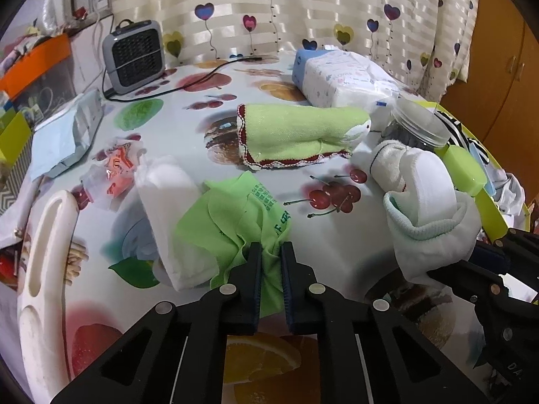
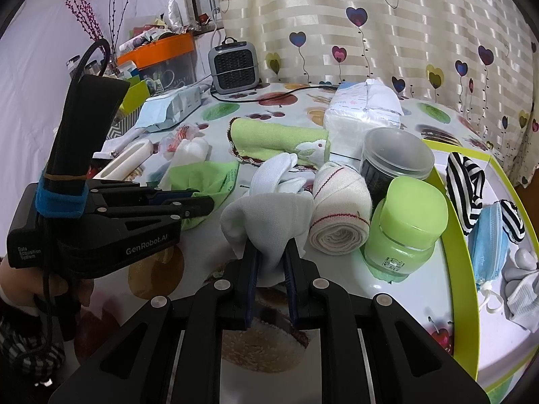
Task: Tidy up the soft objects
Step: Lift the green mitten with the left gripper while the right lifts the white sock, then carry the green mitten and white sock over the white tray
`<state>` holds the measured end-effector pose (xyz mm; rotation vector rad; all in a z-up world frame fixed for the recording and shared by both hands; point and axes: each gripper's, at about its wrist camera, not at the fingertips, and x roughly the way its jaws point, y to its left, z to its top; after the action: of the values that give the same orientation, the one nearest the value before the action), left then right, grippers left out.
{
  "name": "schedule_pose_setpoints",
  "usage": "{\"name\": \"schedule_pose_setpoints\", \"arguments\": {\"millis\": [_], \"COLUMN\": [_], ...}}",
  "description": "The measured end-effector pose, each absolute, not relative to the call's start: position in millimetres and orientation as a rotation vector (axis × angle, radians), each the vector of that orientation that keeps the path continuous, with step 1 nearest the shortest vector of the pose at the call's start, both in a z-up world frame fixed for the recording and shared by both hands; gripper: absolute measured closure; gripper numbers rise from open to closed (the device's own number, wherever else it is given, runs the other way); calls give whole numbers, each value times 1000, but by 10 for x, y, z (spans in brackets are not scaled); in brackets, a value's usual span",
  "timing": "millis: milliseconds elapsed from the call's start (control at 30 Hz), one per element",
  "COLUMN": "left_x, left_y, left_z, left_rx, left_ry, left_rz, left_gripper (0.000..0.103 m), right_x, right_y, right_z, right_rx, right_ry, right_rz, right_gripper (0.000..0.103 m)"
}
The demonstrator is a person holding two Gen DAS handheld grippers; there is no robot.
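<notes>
Pinched between closed left gripper (image 1: 271, 252) jaws: thin crumpled green cloth (image 1: 235, 215), draped onto the fruit-print surface (image 1: 337, 235). Clamped in right gripper (image 2: 271, 252) jaws: soft knit white sock (image 2: 269, 215), beside rolled ribbed bandage (image 2: 340, 208).

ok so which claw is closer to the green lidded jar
Right. The right claw, shut on the white sock, sits just left of the green lidded jar, with the rolled bandage between them. The left claw, shut on the green cloth, is farther left.
</notes>
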<state>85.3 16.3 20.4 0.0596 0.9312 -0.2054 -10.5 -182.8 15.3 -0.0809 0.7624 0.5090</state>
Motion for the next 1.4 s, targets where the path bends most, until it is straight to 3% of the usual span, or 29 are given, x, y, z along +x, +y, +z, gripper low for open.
{"name": "schedule_pose_setpoints", "arguments": {"millis": [1400], "left_x": [243], "left_y": [-142], "left_z": [1072], "left_rx": [53], "left_ry": [705], "left_rz": [-328], "left_gripper": [94], "right_x": [-422], "right_y": [-2196], "right_z": [665], "right_rx": [-83], "right_ry": [609], "right_rz": [428], "right_gripper": [87]}}
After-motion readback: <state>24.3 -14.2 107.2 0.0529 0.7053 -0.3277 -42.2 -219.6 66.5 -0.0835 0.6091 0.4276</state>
